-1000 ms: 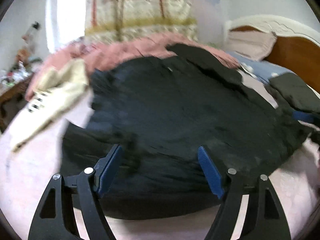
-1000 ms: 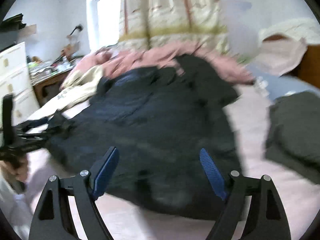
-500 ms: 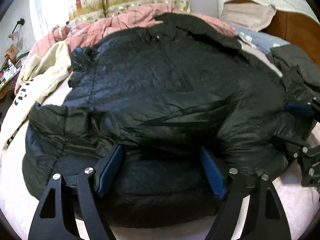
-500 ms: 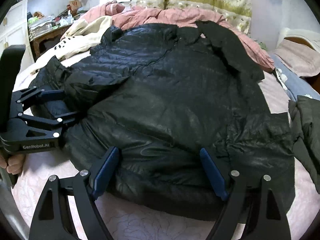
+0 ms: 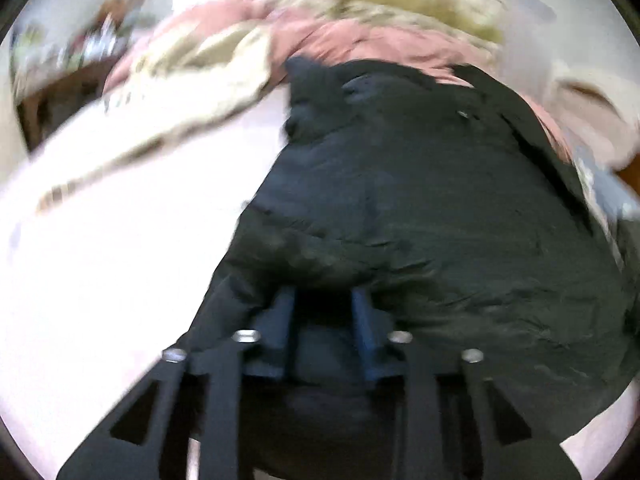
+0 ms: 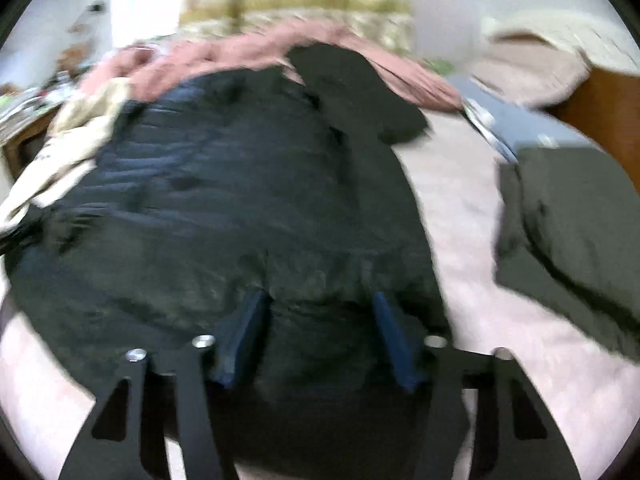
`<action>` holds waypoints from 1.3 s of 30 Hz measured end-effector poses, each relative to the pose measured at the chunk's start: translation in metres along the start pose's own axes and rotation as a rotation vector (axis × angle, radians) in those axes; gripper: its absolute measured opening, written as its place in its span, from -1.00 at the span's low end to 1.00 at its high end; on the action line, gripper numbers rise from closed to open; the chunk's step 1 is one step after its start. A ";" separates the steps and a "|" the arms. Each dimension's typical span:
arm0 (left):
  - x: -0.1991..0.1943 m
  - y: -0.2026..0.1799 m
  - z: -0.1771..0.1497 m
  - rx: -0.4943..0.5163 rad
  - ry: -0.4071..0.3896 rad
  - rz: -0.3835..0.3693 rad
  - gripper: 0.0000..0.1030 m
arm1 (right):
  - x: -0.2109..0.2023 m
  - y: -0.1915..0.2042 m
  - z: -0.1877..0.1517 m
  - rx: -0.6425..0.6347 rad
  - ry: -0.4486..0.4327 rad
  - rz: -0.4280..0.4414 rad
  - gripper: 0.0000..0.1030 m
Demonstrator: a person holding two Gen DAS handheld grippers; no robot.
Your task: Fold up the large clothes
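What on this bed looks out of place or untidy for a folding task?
A cream garment lies crumpled beside the black jacket, partly on a heaped pink blanket. A dark green garment lies loosely bunched on the other side.

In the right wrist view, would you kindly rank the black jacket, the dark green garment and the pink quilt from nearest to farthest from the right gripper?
1. Black jacket: its near hem sits between the right gripper fingers.
2. Dark green garment: on the bed, to the right.
3. Pink quilt: bunched behind the jacket, below the curtain.
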State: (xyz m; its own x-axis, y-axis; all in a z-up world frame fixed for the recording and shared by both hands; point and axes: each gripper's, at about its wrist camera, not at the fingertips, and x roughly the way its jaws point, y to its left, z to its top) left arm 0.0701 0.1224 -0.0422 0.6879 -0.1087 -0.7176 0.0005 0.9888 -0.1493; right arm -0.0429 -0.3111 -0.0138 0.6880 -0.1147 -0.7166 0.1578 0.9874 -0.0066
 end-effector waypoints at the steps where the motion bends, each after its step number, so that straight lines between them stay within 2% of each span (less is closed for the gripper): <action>1: 0.001 0.008 0.000 -0.039 0.003 0.005 -0.75 | 0.000 -0.006 0.000 0.020 0.003 0.000 -0.02; 2: 0.002 0.016 0.001 -0.071 0.004 0.024 -0.86 | 0.001 -0.008 0.000 0.029 0.004 -0.019 -0.15; 4: 0.005 0.026 0.000 -0.112 0.012 0.064 -0.95 | 0.005 -0.015 -0.001 0.061 0.018 -0.036 -0.16; 5: 0.007 0.028 -0.001 -0.119 0.024 0.060 -0.95 | 0.007 -0.018 0.000 0.075 0.025 -0.032 -0.16; 10: 0.008 0.011 -0.006 -0.020 0.030 0.145 -0.95 | 0.009 -0.026 -0.002 0.112 0.035 -0.035 -0.17; 13: -0.005 0.006 -0.009 0.009 -0.021 0.180 -0.92 | 0.003 -0.029 -0.003 0.132 0.014 -0.033 -0.17; 14: -0.017 0.000 -0.012 0.034 -0.063 0.169 -0.66 | -0.004 -0.030 -0.004 0.136 -0.011 -0.020 -0.17; 15: -0.031 -0.006 -0.014 0.061 -0.113 0.154 -0.48 | -0.015 -0.030 -0.005 0.138 -0.051 0.000 -0.17; 16: -0.043 -0.009 -0.018 0.081 -0.160 0.147 -0.11 | -0.033 -0.030 -0.008 0.131 -0.110 0.025 -0.16; 17: -0.058 -0.015 -0.023 0.096 -0.210 0.138 0.01 | -0.046 -0.029 -0.011 0.118 -0.148 0.038 -0.03; 18: -0.072 -0.019 -0.028 0.106 -0.248 0.115 0.01 | -0.058 -0.028 -0.015 0.103 -0.182 0.046 0.16; 21: -0.102 -0.026 -0.043 0.099 -0.289 0.021 0.03 | -0.088 -0.025 -0.031 0.100 -0.235 0.069 0.23; 24: -0.115 -0.027 -0.059 0.072 -0.276 -0.023 0.25 | -0.097 -0.029 -0.047 0.160 -0.189 0.144 0.24; 25: -0.118 -0.027 -0.063 0.069 -0.270 -0.025 0.41 | -0.098 -0.031 -0.055 0.191 -0.169 0.160 0.25; 26: -0.119 -0.027 -0.067 0.064 -0.261 -0.025 0.57 | -0.100 -0.034 -0.061 0.217 -0.155 0.166 0.35; 27: -0.120 -0.025 -0.069 0.053 -0.248 -0.024 0.61 | -0.099 -0.038 -0.065 0.244 -0.142 0.169 0.45; 29: -0.118 -0.020 -0.072 0.006 -0.214 -0.039 0.63 | -0.094 -0.047 -0.074 0.304 -0.107 0.198 0.46; 31: -0.115 -0.010 -0.075 -0.072 -0.171 -0.068 0.65 | -0.083 -0.053 -0.078 0.366 -0.060 0.275 0.46; 33: -0.106 0.003 -0.075 -0.162 -0.134 -0.083 0.76 | -0.071 -0.058 -0.081 0.432 -0.026 0.339 0.46; 34: -0.101 0.009 -0.077 -0.199 -0.116 -0.104 0.85 | -0.066 -0.059 -0.084 0.450 -0.017 0.346 0.46; 37: -0.080 0.024 -0.079 -0.306 -0.032 -0.153 0.85 | -0.058 -0.053 -0.084 0.439 -0.022 0.312 0.46; 39: -0.076 0.032 -0.082 -0.357 -0.016 -0.179 0.85 | -0.052 -0.057 -0.080 0.487 -0.048 0.299 0.46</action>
State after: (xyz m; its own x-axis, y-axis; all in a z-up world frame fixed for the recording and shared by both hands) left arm -0.0414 0.1535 -0.0482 0.7112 -0.2717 -0.6483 -0.1288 0.8563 -0.5002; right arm -0.1449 -0.3527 -0.0318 0.7823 0.1463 -0.6055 0.2513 0.8153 0.5217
